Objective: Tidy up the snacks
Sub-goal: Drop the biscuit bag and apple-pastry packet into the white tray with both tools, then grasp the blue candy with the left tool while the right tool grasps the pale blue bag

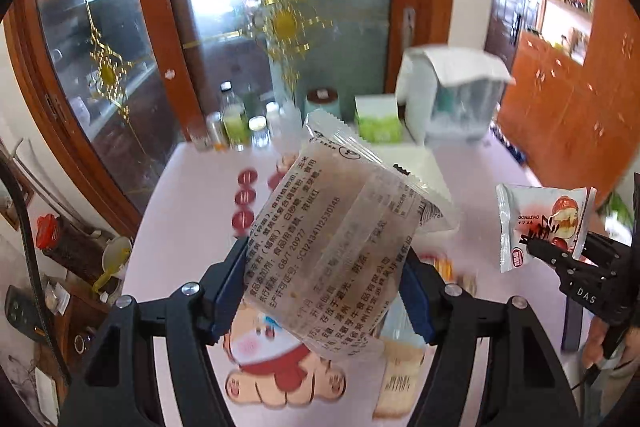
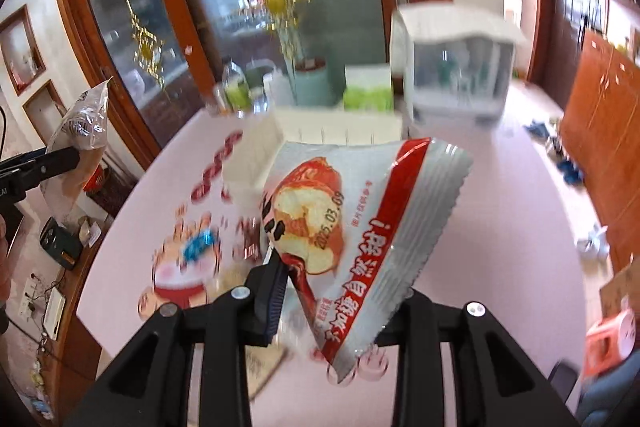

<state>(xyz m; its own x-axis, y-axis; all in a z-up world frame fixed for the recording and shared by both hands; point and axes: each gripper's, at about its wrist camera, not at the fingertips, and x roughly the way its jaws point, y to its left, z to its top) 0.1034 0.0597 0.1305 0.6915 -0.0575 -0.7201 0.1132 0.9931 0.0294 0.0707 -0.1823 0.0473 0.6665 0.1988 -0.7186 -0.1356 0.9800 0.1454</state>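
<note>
My left gripper (image 1: 320, 291) is shut on a clear snack packet (image 1: 332, 239) with brown contents and black print, held above the pink table (image 1: 192, 187). It also shows at the left of the right wrist view (image 2: 82, 123). My right gripper (image 2: 340, 291) is shut on a red and white snack packet (image 2: 360, 227) with a fruit picture, also lifted above the table. That packet shows at the right of the left wrist view (image 1: 540, 227). A white tray (image 2: 280, 147) stands on the table ahead.
At the table's back stand jars and bottles (image 1: 236, 123), a teal canister (image 1: 322, 103), a green box (image 1: 378, 119) and a white-lidded container (image 1: 452, 95). More packets (image 1: 400, 379) lie on the table below. A cartoon print (image 1: 272, 359) covers the tablecloth. Orange cabinets (image 1: 568, 99) stand right.
</note>
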